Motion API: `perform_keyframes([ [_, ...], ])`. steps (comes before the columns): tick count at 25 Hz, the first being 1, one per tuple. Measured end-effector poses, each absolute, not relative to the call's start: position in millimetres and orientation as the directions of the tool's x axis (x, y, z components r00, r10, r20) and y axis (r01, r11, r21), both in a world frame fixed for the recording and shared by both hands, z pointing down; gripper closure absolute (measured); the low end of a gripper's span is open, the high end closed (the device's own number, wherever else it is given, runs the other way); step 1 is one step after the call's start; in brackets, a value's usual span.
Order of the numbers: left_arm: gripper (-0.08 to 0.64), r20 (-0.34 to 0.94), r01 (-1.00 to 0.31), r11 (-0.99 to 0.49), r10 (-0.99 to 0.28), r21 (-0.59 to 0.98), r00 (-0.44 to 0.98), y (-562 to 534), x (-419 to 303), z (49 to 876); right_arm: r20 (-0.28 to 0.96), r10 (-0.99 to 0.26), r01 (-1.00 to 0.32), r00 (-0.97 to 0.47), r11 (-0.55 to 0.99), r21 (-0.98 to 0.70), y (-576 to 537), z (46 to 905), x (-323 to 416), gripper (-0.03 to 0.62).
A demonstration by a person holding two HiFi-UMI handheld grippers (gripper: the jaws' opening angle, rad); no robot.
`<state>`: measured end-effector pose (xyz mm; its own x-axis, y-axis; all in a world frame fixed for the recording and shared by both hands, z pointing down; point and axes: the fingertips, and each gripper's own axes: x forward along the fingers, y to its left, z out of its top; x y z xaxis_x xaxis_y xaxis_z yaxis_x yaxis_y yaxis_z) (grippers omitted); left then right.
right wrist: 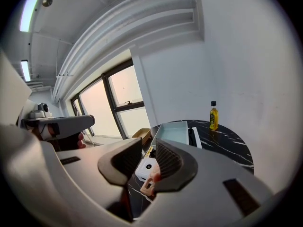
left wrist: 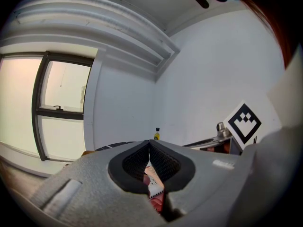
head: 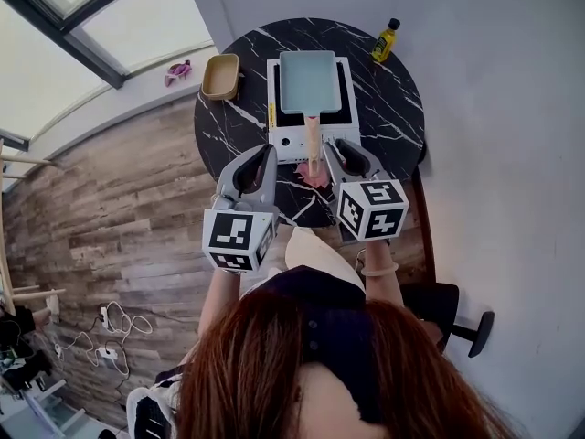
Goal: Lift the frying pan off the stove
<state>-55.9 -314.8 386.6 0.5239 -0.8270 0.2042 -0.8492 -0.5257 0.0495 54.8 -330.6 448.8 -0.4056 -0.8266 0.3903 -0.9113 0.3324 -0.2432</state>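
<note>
A rectangular light-blue frying pan [head: 309,80] sits on the white stove [head: 285,137] on a round black marble table [head: 393,126]. Its wooden handle [head: 313,140] points toward me. My right gripper [head: 334,149] hovers just right of the handle end; in the right gripper view the right gripper [right wrist: 149,156] stands open, with the handle end [right wrist: 150,183] low between the jaws and no pad pressing on it, and the pan [right wrist: 173,132] lies beyond. My left gripper [head: 266,154] hangs left of the handle. In its own view the left gripper [left wrist: 149,144] is shut, its tips touching, holding nothing.
A tan bowl [head: 221,76] stands left of the stove and a yellow oil bottle [head: 386,40] at the table's far right. A pink item [head: 317,177] lies on the table under the handle end. A grey wall runs to the right, and windows are on the left.
</note>
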Motion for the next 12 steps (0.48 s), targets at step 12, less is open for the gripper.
perform_keyframes([
  [12,0.548,0.224,-0.857,-0.512,-0.830,0.053,0.510,-341,-49,395,0.455,-0.775,-0.897,-0.438,0.339,-0.284,-356,483,56,0.463],
])
